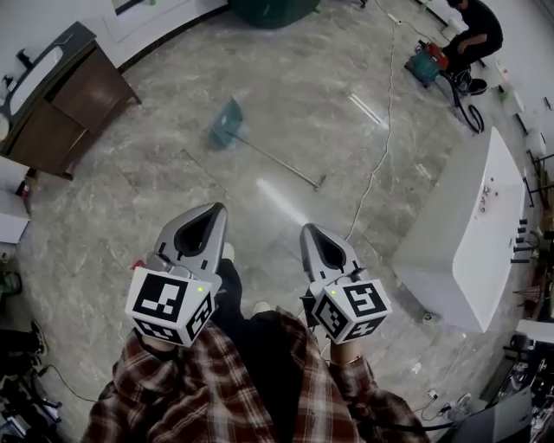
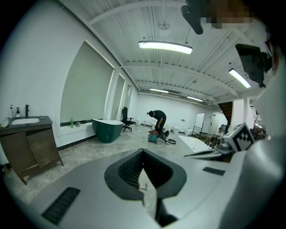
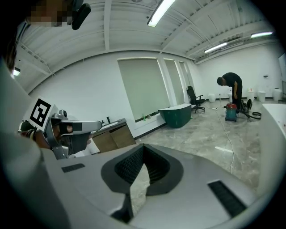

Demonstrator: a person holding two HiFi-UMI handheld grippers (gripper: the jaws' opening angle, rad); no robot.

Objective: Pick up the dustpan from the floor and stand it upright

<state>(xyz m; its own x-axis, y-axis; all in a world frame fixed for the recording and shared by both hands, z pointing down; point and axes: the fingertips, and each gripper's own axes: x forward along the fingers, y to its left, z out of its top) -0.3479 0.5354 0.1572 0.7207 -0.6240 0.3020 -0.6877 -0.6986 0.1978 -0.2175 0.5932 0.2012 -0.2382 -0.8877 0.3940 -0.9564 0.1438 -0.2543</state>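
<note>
The dustpan [image 1: 227,124] lies flat on the grey marble floor ahead of me, a teal pan with a long thin metal handle [image 1: 281,162] that runs toward the lower right. Both grippers hang at waist height, well short of it and not touching it. My left gripper [image 1: 215,210] is shut with nothing in it; in the left gripper view its tips [image 2: 143,152] meet. My right gripper [image 1: 309,230] is also shut and empty, its tips [image 3: 143,147] closed together in the right gripper view.
A wooden vanity cabinet [image 1: 65,99] stands at the left. A white bathtub [image 1: 467,234] stands at the right. A pale cable [image 1: 381,147] snakes over the floor right of the handle. Far back, a person [image 1: 474,35] bends over a vacuum [image 1: 427,62], near a dark green tub [image 1: 268,10].
</note>
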